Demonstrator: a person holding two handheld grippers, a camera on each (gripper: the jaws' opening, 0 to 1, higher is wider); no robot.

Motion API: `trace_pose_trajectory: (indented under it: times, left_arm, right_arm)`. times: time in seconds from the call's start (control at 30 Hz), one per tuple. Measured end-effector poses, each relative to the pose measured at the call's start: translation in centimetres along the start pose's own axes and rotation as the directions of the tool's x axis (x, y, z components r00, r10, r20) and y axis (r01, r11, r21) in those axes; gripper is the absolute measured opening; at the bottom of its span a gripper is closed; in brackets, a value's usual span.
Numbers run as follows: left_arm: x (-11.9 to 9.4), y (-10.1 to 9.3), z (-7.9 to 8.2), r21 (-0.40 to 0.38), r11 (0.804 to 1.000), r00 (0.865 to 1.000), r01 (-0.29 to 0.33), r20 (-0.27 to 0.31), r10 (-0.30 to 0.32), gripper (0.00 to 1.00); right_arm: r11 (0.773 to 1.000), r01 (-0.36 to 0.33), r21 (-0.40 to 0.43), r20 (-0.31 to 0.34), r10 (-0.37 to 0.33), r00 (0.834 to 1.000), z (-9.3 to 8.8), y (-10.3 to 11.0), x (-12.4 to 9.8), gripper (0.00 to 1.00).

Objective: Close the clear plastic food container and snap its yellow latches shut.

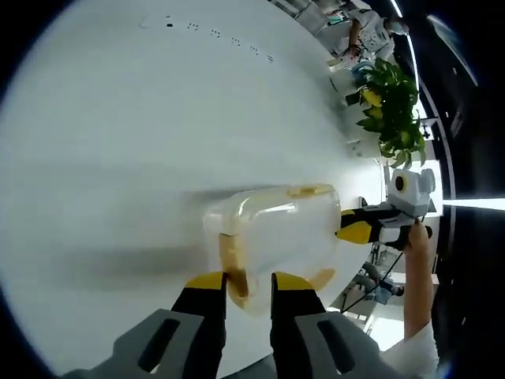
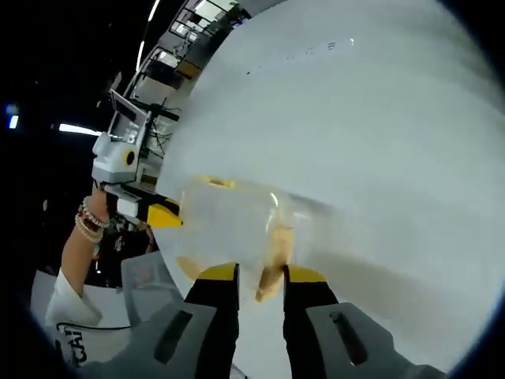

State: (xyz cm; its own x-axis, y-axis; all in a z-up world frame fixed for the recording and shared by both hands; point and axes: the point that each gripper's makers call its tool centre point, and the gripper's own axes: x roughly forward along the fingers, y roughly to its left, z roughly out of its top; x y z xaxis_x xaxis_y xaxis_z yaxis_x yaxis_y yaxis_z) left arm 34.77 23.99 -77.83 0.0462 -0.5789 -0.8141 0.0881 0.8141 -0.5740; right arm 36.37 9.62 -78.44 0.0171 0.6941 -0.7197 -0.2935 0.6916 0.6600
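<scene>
The clear plastic container point(image 1: 276, 225) lies on the white table point(image 1: 158, 118), a little blurred. My left gripper point(image 1: 249, 282) holds its near end, with the yellow-tipped jaws close together around a yellow latch point(image 1: 237, 286). Another yellow latch point(image 1: 310, 190) shows on the far top edge. My right gripper point(image 1: 357, 230) comes in from the right and touches the container's other end. In the right gripper view the container point(image 2: 229, 225) sits just ahead of my right gripper point(image 2: 260, 274), whose jaws pinch a yellow latch point(image 2: 271, 278). The left gripper point(image 2: 162, 215) meets the container from the left.
A leafy green plant point(image 1: 390, 103) stands past the table's far right edge, with a person point(image 1: 364, 31) behind it. A hand point(image 1: 416, 237) holds the right gripper, and a hand with bracelets point(image 2: 85, 223) holds the left. Racks and gear point(image 2: 170, 55) stand beyond the table.
</scene>
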Motion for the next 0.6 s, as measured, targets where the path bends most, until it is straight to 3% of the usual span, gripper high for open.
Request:
trace_pose_trajectory:
  times: [0.13,0.2,0.27,0.33,0.4,0.47,0.5,0.57,0.6]
  left_arm:
    - [0.1,-0.1,0.1,0.065,0.997,0.999,-0.046,-0.016,0.048,0.14]
    - [0.0,-0.1,0.3,0.149,0.986,0.997,-0.08,0.004,0.081,0.14]
    - [-0.2,-0.2,0.6,0.248,0.962,0.993,-0.116,0.041,0.11,0.16]
    - [-0.3,-0.4,1.0,0.365,0.917,0.986,-0.164,0.088,0.142,0.17]
    - [-0.6,-0.4,1.3,0.426,0.876,0.973,-0.227,0.142,0.183,0.19]
    - [-0.8,-0.5,1.6,0.507,0.811,0.956,-0.291,0.194,0.221,0.21]
    - [-1.0,-0.5,1.9,0.548,0.772,0.946,-0.322,0.219,0.239,0.23]
    - [-1.3,-1.1,2.8,0.675,0.62,0.917,-0.4,0.303,0.261,0.27]
    - [-1.2,-1.6,3.3,0.753,0.51,0.909,-0.416,0.336,0.246,0.26]
  right_arm:
    - [0.999,0.027,-0.027,0.0,-0.027,1.0,-0.2,0.3,0.0,0.17]
    - [0.998,0.035,-0.046,-0.002,-0.035,0.999,-0.2,0.4,0.0,0.19]
    - [0.997,0.039,-0.06,-0.006,-0.04,0.999,-0.1,0.4,-0.1,0.2]
    - [0.995,0.055,-0.084,-0.003,-0.056,0.998,-0.1,0.4,-0.2,0.21]
    - [0.982,0.102,-0.159,-0.002,-0.104,0.995,0.7,0.0,-0.4,0.21]
    - [0.964,0.154,-0.216,-0.016,-0.161,0.987,0.6,0.1,-0.6,0.22]
    - [0.94,0.2,-0.278,-0.024,-0.214,0.976,0.8,0.0,-0.7,0.24]
    - [0.893,0.268,-0.361,-0.031,-0.299,0.954,1.2,-0.3,-1.0,0.3]
    - [0.85,0.304,-0.431,-0.03,-0.35,0.936,1.5,-0.3,-1.1,0.33]
